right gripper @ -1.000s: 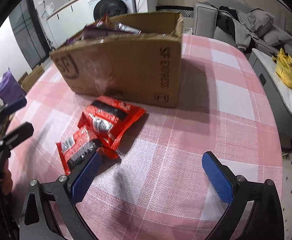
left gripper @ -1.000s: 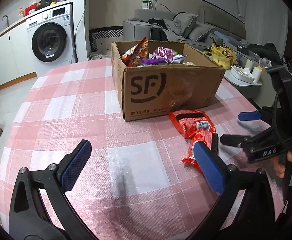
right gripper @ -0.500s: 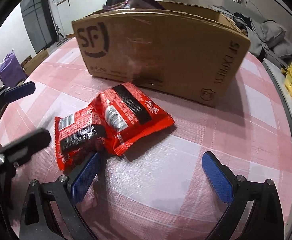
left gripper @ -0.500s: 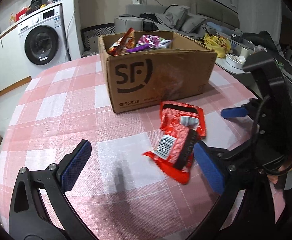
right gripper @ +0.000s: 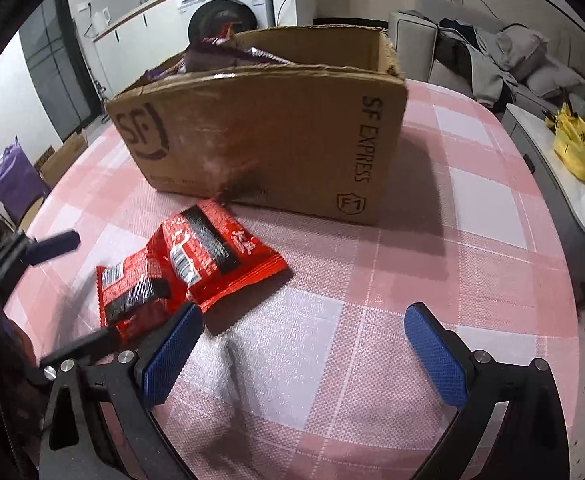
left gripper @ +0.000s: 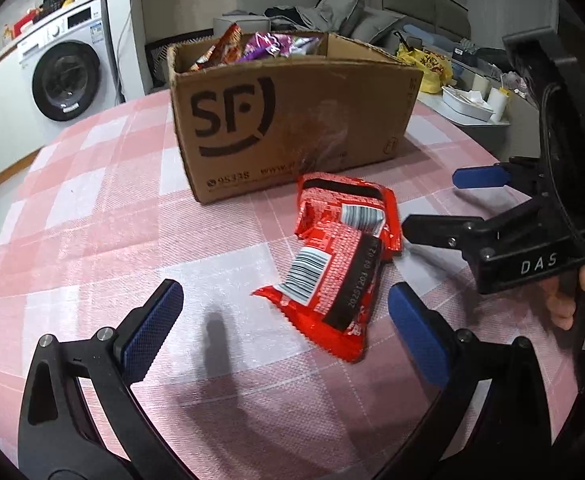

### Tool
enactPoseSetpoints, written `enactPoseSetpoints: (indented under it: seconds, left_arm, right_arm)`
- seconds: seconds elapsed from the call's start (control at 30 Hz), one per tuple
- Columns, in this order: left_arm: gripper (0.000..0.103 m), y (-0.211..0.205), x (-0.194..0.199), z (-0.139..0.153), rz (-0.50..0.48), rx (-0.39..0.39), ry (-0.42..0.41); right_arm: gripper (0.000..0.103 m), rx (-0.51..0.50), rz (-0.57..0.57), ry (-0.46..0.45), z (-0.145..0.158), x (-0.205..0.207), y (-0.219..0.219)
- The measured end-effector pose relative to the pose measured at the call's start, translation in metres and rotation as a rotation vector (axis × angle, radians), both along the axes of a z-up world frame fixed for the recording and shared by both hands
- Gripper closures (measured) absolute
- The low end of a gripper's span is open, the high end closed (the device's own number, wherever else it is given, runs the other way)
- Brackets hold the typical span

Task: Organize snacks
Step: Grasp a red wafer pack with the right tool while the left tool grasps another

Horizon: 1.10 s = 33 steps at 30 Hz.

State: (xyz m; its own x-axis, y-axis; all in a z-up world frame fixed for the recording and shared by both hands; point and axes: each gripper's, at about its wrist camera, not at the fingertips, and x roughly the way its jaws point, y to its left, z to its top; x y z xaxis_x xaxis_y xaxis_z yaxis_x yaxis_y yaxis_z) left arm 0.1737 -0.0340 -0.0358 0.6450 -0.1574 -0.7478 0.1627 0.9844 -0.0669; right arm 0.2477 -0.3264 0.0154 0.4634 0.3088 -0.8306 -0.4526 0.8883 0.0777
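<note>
Two red snack packets [left gripper: 340, 256], overlapping, flat on the checked worktop [left gripper: 92, 216] just in front of the cardboard box [left gripper: 292, 120]. Left tool [left gripper: 282, 322] wide open, empty, near the packets. Right tool [right gripper: 302, 344] wide open, empty, beside them.

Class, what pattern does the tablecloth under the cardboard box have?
The tablecloth is a pink-and-white check, clearest in the right wrist view beside the cardboard box.

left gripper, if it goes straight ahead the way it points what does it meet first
Probably the nearer red snack packet, lying just ahead between the open jaws of the left gripper. The SF cardboard box stands behind it; depth is uncertain.
</note>
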Motion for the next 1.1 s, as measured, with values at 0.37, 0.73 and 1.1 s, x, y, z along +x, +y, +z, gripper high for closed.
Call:
enactPoseSetpoints:
  seconds: [0.37, 0.73, 1.1]
  left_arm:
    - [0.001, 0.004, 0.023, -0.013, 0.035, -0.016, 0.058]
    - [0.002, 0.008, 0.028, -0.014, 0.02, -0.021, 0.059]
    - [0.002, 0.022, 0.037, -0.023, 0.052, -0.056, 0.095]
  right_arm:
    - [0.001, 0.013, 0.02, -0.014, 0.003, 0.005, 0.01]
    - [0.012, 0.011, 0.114, 0.017, -0.001, 0.015, 0.041]
    - [0.029, 0.046, 0.172, 0.028, -0.006, 0.017, 0.06]
